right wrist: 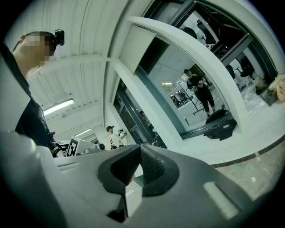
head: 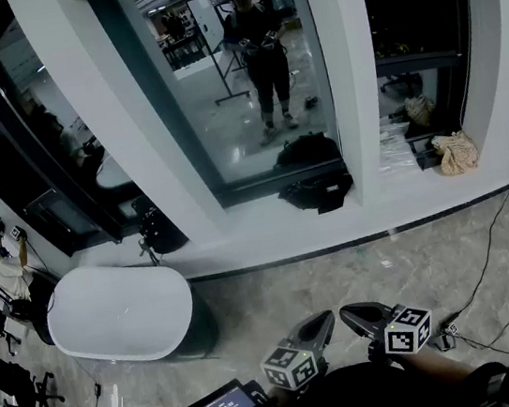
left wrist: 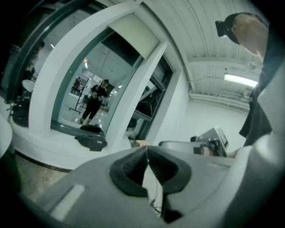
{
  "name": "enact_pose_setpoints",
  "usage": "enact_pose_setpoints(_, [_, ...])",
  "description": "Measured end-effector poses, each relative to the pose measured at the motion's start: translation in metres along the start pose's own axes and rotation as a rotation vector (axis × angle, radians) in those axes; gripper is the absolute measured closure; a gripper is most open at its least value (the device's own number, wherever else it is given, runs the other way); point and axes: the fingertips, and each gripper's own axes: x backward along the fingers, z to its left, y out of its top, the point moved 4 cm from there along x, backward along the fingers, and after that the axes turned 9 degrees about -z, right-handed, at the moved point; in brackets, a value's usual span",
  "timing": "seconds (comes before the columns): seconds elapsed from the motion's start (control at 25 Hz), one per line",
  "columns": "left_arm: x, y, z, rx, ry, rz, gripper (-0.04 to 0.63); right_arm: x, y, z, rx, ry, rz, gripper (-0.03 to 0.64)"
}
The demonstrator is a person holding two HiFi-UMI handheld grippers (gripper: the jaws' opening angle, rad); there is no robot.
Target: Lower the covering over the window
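**Head view:** The left tool [head: 321, 320] and the right tool [head: 351, 313] sit side by side at the bottom edge, close to the person's body. They are well apart from the window [head: 215, 128]. Both point at it across the floor [head: 359, 267]. The top of the window is cut off here, so the blind does not show.

**Left gripper view:** The left tool [left wrist: 147, 150] is clenched, with nothing in it. It points a little down. The blind [left wrist: 136, 32] is rolled up high, at the top edge of the window [left wrist: 80, 67].

**Right gripper view:** The right tool [right wrist: 139, 147] is clenched too, and it is empty. It points flat. The blind [right wrist: 132, 44] sits at the window's [right wrist: 176, 75] top edge.

To do this step well, I think the person should walk up close first. Then they should lift one tool, open it, and take the blind's bottom edge or its cord. I cannot see a cord. A slow, straight pull down should keep the blind from going crooked.
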Motion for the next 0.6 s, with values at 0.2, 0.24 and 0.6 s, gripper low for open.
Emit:
enact_pose_setpoints(0.2, [-0.0028, 0.0004, -0.0018, 0.002, 0.001, 0.001, 0.592, 0.0029, 0.0038, -0.0025, 0.002, -0.007, -0.006, 0.612])
enact_pose_setpoints(0.24, [-0.0036, -0.0001, -0.0018, 0.003, 0.002, 0.001, 0.592, 0.0038, 0.0044, -0.0038, -0.004, -0.008, -0.010, 0.612])
enact_pose_setpoints(0.6, [-0.0094, -0.0002, 0.0000, 0.005, 0.006, 0.012, 0.592, 0.0049, 0.0088, -0.0098, -0.050, 0.012, -0.040, 0.611])
